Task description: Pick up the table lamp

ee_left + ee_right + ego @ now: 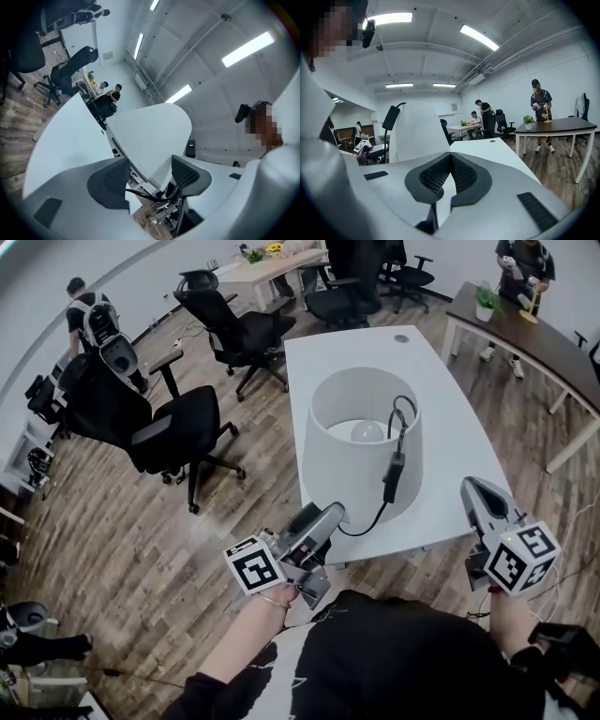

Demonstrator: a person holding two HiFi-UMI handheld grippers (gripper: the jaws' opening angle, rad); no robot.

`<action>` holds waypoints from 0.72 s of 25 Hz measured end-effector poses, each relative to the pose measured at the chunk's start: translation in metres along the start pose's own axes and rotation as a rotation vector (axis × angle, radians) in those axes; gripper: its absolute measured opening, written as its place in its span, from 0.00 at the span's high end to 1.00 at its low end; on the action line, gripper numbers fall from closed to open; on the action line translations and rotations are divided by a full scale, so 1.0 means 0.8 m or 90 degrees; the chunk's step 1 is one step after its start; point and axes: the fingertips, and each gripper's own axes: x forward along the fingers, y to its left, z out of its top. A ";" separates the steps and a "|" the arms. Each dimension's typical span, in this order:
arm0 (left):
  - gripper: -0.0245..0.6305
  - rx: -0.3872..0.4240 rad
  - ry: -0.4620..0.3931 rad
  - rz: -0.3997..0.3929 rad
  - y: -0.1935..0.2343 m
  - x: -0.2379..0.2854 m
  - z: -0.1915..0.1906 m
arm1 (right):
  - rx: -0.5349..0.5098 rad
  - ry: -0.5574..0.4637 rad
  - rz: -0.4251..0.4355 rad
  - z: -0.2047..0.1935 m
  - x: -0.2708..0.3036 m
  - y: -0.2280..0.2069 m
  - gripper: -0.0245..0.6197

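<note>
The table lamp [349,474] stands on the near end of the white table [436,371]. Seen from above, its wide white shade is open at the top with the bulb [366,431] showing inside. A black cord [405,418] hangs over the shade's near rim, and an inline switch [394,477] dangles against the shade's front. The left gripper [330,515] lies low at the table's near edge, its tip just at the shade's lower left side. In the left gripper view its jaws stand well apart [150,171], with the bottom edge of the lamp [154,131] reaching down into the gap between the pads and the cord [145,194] crossing beneath. No firm clamp on either can be made out. The right gripper [472,486] is held off the table's near right corner, well apart from the lamp, pointing away from the person. In the right gripper view its jaws [450,157] are pressed together on nothing, and the lamp [417,131] rises ahead on its left. Each gripper carries a marker cube [255,566] printed with black-and-white square patterns.
</note>
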 end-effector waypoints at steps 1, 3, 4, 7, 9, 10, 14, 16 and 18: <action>0.54 -0.002 0.000 -0.004 0.001 0.002 0.002 | 0.000 -0.001 -0.003 0.002 0.001 0.000 0.94; 0.54 -0.007 -0.001 -0.013 0.002 0.005 0.005 | -0.002 -0.003 -0.009 0.007 0.003 -0.003 0.94; 0.55 -0.009 -0.001 -0.017 0.002 0.007 0.006 | -0.002 -0.004 -0.012 0.008 0.005 -0.004 0.94; 0.58 -0.020 -0.009 -0.038 0.002 0.009 0.008 | -0.001 -0.008 -0.016 0.010 0.008 -0.004 0.94; 0.60 -0.041 -0.022 -0.054 0.002 0.011 0.010 | -0.002 -0.009 -0.019 0.010 0.010 -0.003 0.94; 0.61 -0.055 -0.030 -0.061 0.002 0.013 0.011 | -0.003 -0.008 -0.019 0.010 0.012 -0.003 0.94; 0.65 -0.088 -0.052 -0.079 0.000 0.021 0.016 | -0.004 -0.005 -0.021 0.009 0.016 -0.005 0.94; 0.66 -0.095 -0.061 -0.084 -0.001 0.025 0.019 | -0.004 -0.005 -0.022 0.010 0.017 -0.007 0.94; 0.67 -0.101 -0.073 -0.084 -0.001 0.029 0.023 | -0.002 -0.007 -0.023 0.013 0.017 -0.010 0.94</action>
